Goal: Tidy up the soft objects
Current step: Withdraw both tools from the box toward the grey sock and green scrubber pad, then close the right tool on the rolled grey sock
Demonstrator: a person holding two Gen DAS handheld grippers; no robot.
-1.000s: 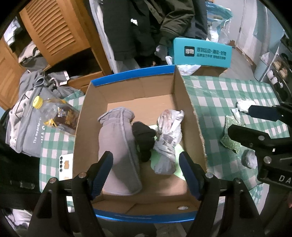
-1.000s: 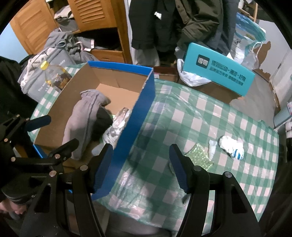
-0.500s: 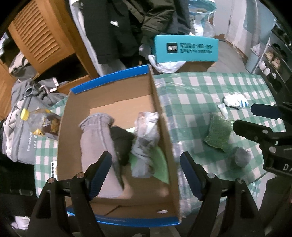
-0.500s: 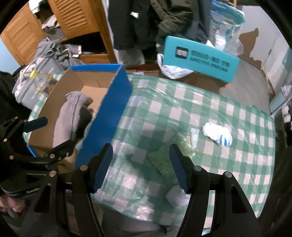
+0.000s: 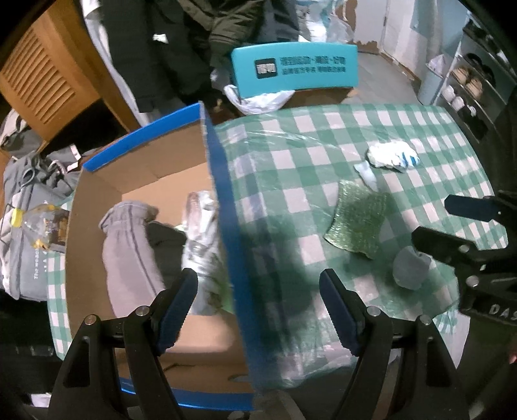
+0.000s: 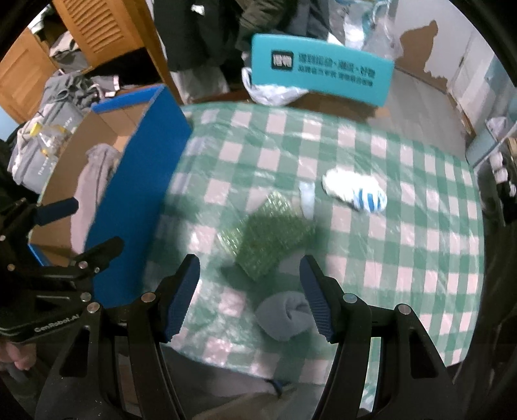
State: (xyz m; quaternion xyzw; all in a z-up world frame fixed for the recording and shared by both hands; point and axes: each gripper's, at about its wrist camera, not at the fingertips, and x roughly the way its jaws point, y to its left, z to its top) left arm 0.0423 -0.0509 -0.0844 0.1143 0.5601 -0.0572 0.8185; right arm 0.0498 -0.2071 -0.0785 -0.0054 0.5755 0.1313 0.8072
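A cardboard box with blue edges (image 5: 223, 194) holds a grey garment (image 5: 126, 245), a black item (image 5: 164, 242) and a crumpled silvery piece (image 5: 200, 226). On the green checked cloth to its right lie a green glittery cloth (image 6: 271, 236), a rolled grey sock (image 6: 284, 316) and a white sock with blue stripes (image 6: 355, 190). My left gripper (image 5: 257, 281) hangs open above the box's right wall, with nothing held. My right gripper (image 6: 249, 263) is open over the near edge of the green cloth (image 5: 358, 223), the grey sock (image 5: 408, 268) just below its right finger.
A teal box (image 5: 294, 69) and a white plastic bag stand behind the table. A bottle with a yellow cap (image 5: 35, 223) and grey clothes lie left of the cardboard box. Dark coats and a louvred wooden cabinet (image 6: 97, 29) are at the back. The table's near edge is close below both grippers.
Both grippers have moved right and a little down, away from the box's inside towards the loose items on the tablecloth. The box has slid to the left in both views.
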